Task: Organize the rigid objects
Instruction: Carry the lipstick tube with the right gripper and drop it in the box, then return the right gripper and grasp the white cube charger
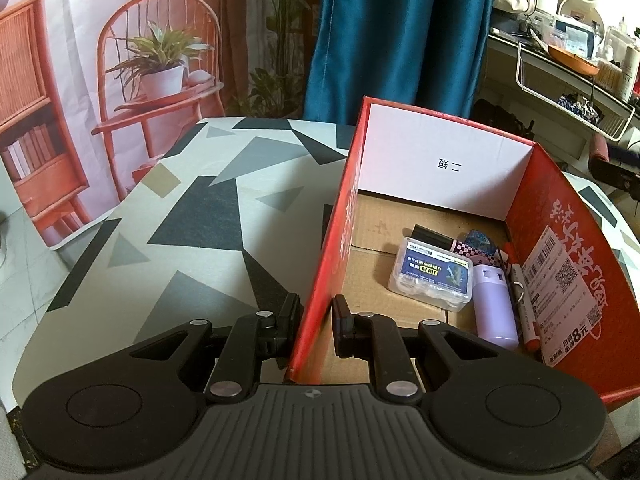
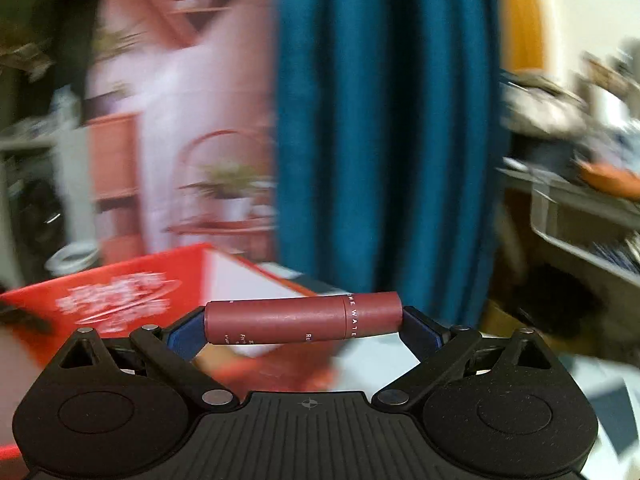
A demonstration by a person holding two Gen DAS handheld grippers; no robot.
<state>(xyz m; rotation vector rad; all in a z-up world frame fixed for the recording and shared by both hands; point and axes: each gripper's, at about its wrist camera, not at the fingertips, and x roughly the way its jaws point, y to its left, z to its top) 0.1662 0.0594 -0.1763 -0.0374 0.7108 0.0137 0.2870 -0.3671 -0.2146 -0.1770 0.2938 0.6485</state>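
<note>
The fingers of the left gripper (image 1: 316, 320) were clamped on the near left wall of the red box (image 1: 560, 216), one finger outside and one inside, steadying it on the table (image 1: 192, 208). The fingers of the right gripper (image 2: 304, 322) were clamped end to end on a dusty-red tube (image 2: 303, 319), which lay crosswise between them, lifted clear of the table. In that blurred view the box sat low and to the left, beyond the tube. Already lying in the box's right near corner were a clear plastic case (image 1: 432, 276), a lilac container (image 1: 494, 306) and a red marker (image 1: 522, 304). This looked like the carrying step. The next move probably called for bringing the tube over the open box, lowering it onto bare cardboard left of the case, then parting the fingers.
</note>
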